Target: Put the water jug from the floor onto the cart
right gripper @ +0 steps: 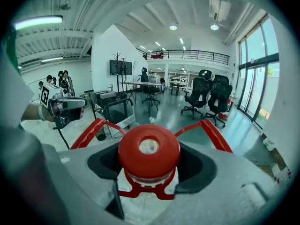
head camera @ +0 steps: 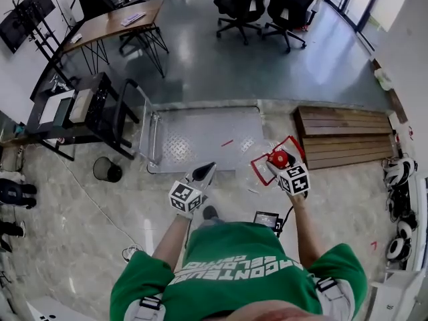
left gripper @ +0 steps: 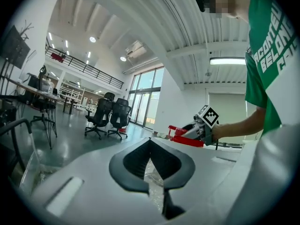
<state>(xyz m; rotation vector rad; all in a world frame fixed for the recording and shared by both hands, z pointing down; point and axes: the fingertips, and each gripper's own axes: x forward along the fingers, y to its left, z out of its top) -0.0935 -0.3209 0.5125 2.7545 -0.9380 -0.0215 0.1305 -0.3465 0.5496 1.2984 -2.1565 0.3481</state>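
Gripping water jug (right gripper: 149, 149), right claw (right gripper: 150, 165), cart (head camera: 200, 138) just ahead (office chairs (head camera: 242, 7) beyond)

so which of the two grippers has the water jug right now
The right gripper: its jaws are clamped on the neck of the water jug, just under the red cap. The left gripper has its jaws meeting at the tips, holding nothing.

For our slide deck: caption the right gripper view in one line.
Right tongs clamped round the water jug below its red cap, cart beyond.
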